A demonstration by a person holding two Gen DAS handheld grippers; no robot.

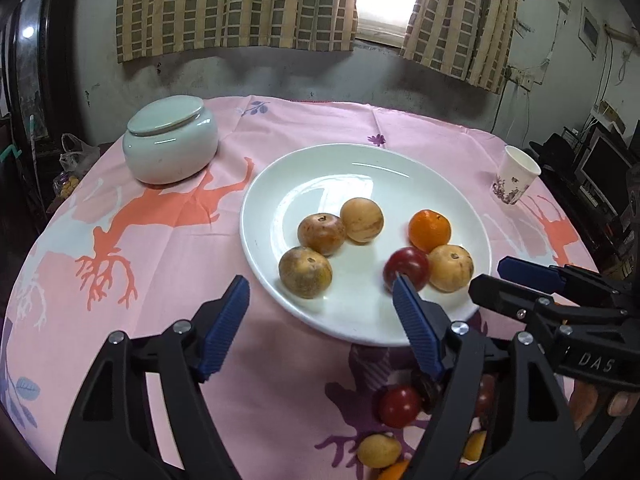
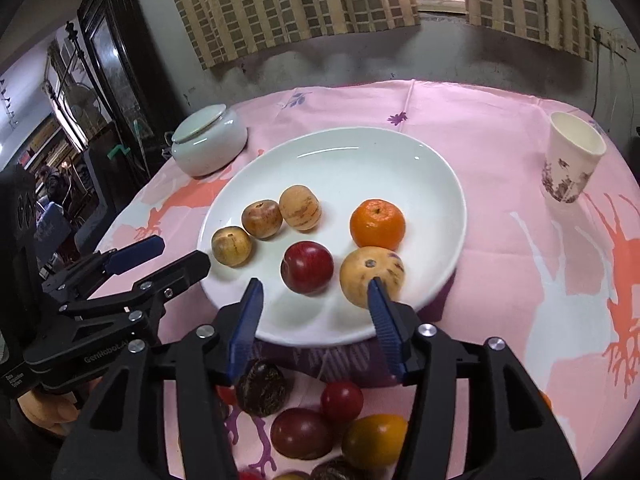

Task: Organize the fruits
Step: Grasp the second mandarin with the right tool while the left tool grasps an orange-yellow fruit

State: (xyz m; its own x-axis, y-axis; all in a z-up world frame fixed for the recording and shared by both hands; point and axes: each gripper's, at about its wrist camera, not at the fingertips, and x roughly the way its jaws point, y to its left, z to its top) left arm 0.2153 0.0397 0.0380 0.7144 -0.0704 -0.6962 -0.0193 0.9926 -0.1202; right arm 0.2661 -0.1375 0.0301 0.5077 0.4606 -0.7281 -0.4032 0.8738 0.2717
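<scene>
Both tongs, left (image 1: 320,304) and right (image 2: 316,300), stand open and empty at the plate's (image 2: 420,168) six o'clock; six fruits (image 2: 307,267) plated, more loose fruits (image 2: 302,432) remain nearer.

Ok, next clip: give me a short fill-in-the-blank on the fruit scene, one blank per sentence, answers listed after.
1. The white plate holds ___ fruits in all.
2. The only bright orange fruit on the plate, the mandarin, lies next to a ___ plum.
3. The pale green jar has its lid ___.
4. The paper cup stands ___ the plate, on the pink tablecloth.

Missing words: six; red; on; off
</scene>
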